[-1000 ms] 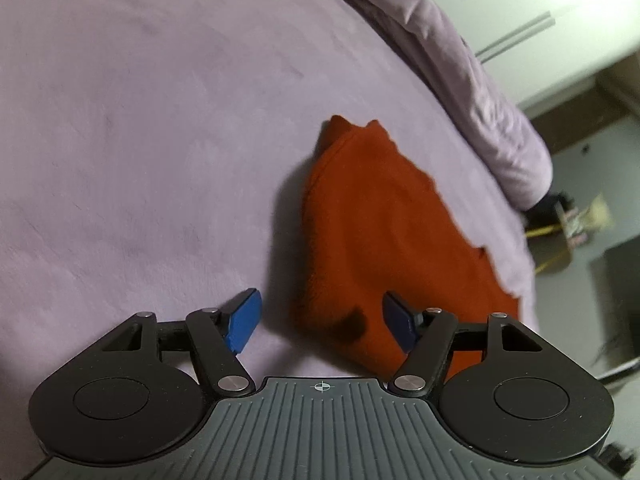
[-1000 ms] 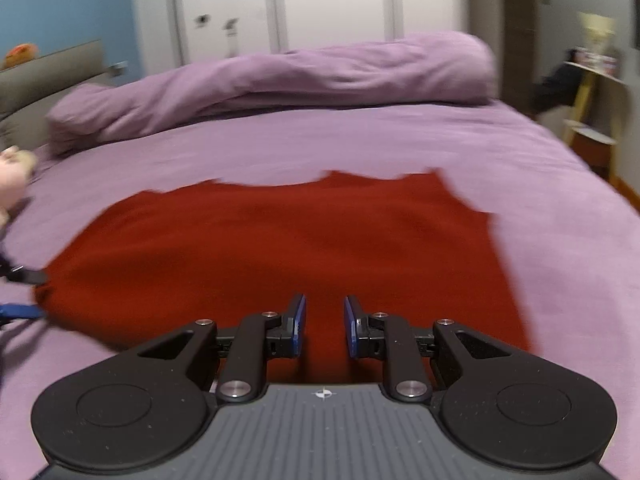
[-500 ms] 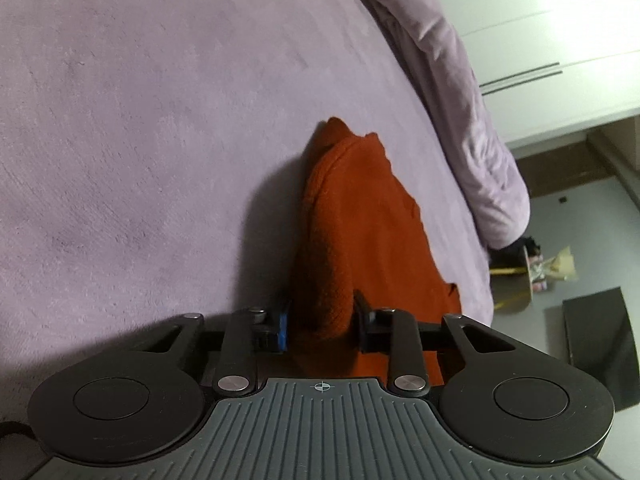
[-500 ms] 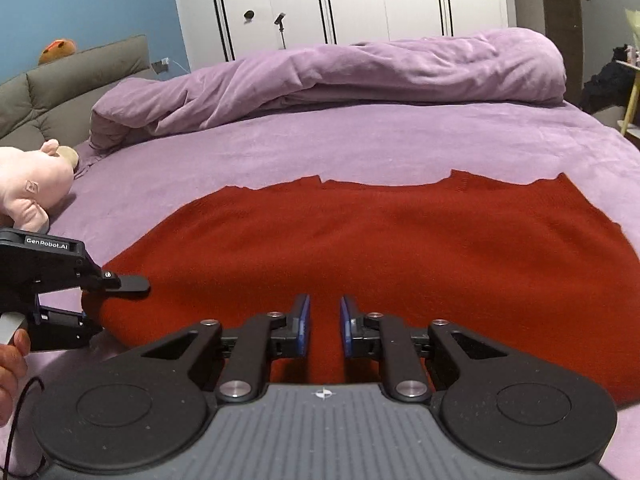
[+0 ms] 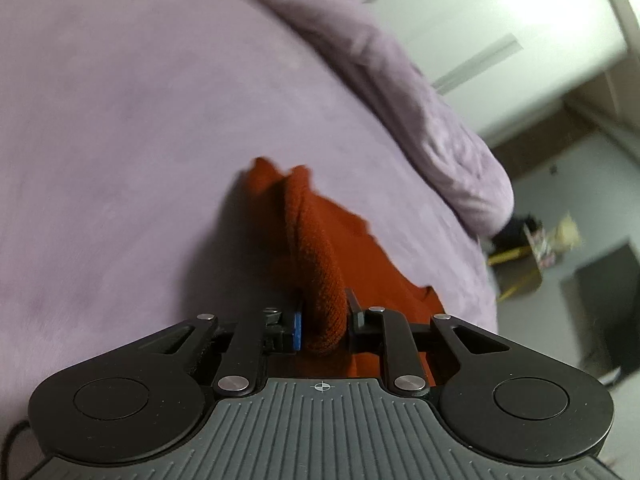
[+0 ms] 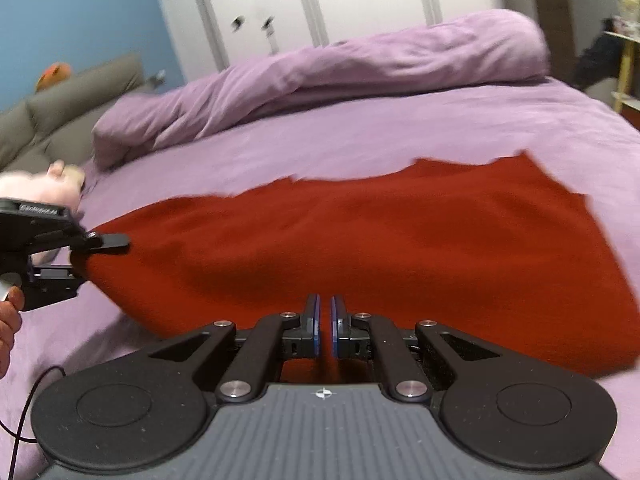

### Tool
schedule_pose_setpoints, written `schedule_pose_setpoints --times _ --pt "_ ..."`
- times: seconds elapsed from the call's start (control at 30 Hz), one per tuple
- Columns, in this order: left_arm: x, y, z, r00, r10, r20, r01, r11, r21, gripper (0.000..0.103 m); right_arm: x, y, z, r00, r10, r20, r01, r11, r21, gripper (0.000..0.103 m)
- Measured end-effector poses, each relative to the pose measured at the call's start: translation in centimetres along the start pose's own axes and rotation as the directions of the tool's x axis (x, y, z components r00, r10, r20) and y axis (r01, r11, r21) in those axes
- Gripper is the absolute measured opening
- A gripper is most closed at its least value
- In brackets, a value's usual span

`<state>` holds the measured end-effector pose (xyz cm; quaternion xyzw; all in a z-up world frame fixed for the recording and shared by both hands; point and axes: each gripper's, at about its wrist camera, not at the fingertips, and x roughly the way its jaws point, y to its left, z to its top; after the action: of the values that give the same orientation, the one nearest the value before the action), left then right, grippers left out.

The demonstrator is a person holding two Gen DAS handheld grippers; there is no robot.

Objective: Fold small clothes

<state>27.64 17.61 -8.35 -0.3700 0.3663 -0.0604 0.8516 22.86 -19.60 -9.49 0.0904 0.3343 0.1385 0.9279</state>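
A red knit garment (image 6: 360,240) lies spread on the purple bed (image 6: 440,128). My left gripper (image 5: 323,324) is shut on the garment's left edge (image 5: 320,280), which bunches up between the fingers and is lifted off the bed. It also shows in the right wrist view (image 6: 86,256) at the garment's left corner. My right gripper (image 6: 325,330) is shut on the garment's near edge, with red cloth between its pads and a narrow gap showing.
A rolled purple duvet (image 6: 340,76) lies along the far side of the bed. A pink plush toy (image 6: 44,184) sits at the left by a grey headboard (image 6: 60,112). White wardrobes (image 6: 320,8) stand behind. A yellow side table (image 6: 624,72) stands at the right.
My left gripper went from open beside the garment to shut on its left edge, then raised it. My right gripper stayed shut on the near edge and lifted it a little.
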Motion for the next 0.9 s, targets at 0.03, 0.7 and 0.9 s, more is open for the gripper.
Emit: schedule_pose_setpoints --times 0.03,0.7,0.9 --pt "0.0 -1.8 -0.1 1.000 0.000 0.002 -0.001 0.998 0.065 0.021 -0.6 -0.8 0.1 1.000 -0.009 0.015 0.009 1.000 0.019 0.005" --pt "5.8 -14.3 -12.1 0.969 -0.041 -0.243 0.157 0.864 0.478 0.046 -4.0 -8.8 0.8 0.994 -0.096 0.047 0.085 0.975 0.203 0.006" --pt "3.7 -12.4 -9.8 0.995 0.080 -0.064 -0.041 0.884 0.466 0.052 -2.1 -4.9 2.4 0.997 0.042 0.062 -0.049 0.991 0.123 0.006"
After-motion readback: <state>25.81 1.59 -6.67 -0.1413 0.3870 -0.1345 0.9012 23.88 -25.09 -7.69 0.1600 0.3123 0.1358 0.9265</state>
